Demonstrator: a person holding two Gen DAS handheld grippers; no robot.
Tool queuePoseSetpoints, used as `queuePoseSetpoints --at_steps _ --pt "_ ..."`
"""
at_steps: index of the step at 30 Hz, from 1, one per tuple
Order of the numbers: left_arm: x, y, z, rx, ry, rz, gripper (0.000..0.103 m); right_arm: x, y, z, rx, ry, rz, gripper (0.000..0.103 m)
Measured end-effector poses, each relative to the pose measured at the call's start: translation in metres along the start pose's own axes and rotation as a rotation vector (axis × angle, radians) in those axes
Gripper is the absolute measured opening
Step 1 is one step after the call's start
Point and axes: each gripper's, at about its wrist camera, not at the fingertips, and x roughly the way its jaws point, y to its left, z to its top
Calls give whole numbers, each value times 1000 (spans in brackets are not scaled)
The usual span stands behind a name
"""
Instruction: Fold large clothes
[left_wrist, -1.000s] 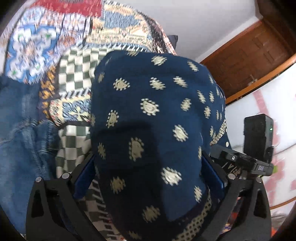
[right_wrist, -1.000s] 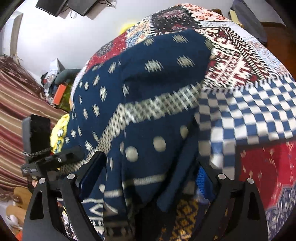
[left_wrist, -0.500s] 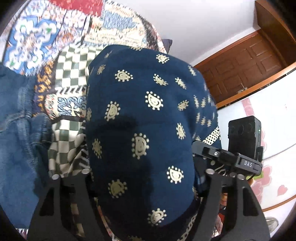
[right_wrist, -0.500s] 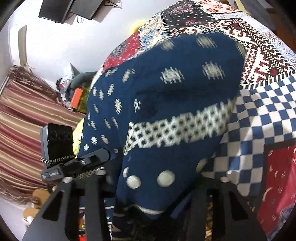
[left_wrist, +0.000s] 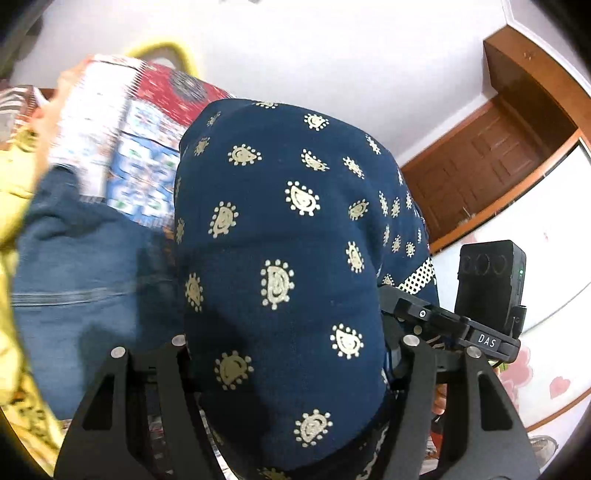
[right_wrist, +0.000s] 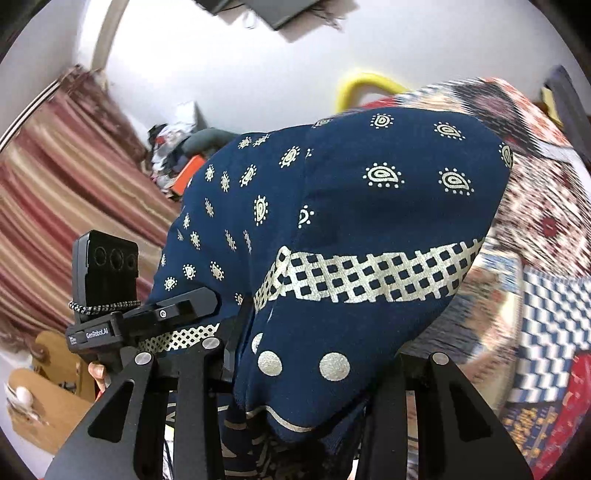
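From where I stand, both grippers have a bite of the same navy printed garment (left_wrist: 288, 280), a dark blue cloth scattered with pale paisley motifs. The left gripper (left_wrist: 291, 384) is clamped on it, the fabric bunched between its jaws and ballooning up and forward over them. The right gripper (right_wrist: 306, 391) grips it too, at a part carrying a cream checked border band (right_wrist: 369, 273) that runs just ahead of its jaws.

The cloth looks raised off the patchwork bedspread (right_wrist: 546, 295), which lies beyond and to the right of the right jaws. A pair of blue jeans (left_wrist: 85, 280) rests to the left of the left jaws, apart from the held garment.

This reads as a carrying stage of a fold: a held edge being brought over. The next move calls for lowering both holds level, keeping the edge taut between them, then laying it squarely before letting go.
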Motion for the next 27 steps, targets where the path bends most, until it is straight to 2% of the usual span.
queuePoseSetpoints --at_steps 3,7,11,16,18,20,24,27 --pt "-24 26 3 -17 -18 34 64 31 10 2 -4 24 25 34" --pt "-30 71 1 -63 -15 63 64 83 10 1 5 83 37 34" --pt "-23 118 -10 -139 9 68 64 129 4 -4 26 155 25 34" --pt "13 173 -22 -196 91 87 65 183 -30 -22 68 265 -22 34" --pt "26 186 -27 -191 117 102 67 193 -37 -28 54 285 -46 36" --pt "32 188 -33 -159 131 110 74 196 -38 -32 26 288 -58 42" --pt "26 186 -34 -123 138 130 80 184 -35 -39 -22 289 -124 60" --pt "12 175 -43 -93 123 187 84 164 -26 -44 -75 285 -183 64"
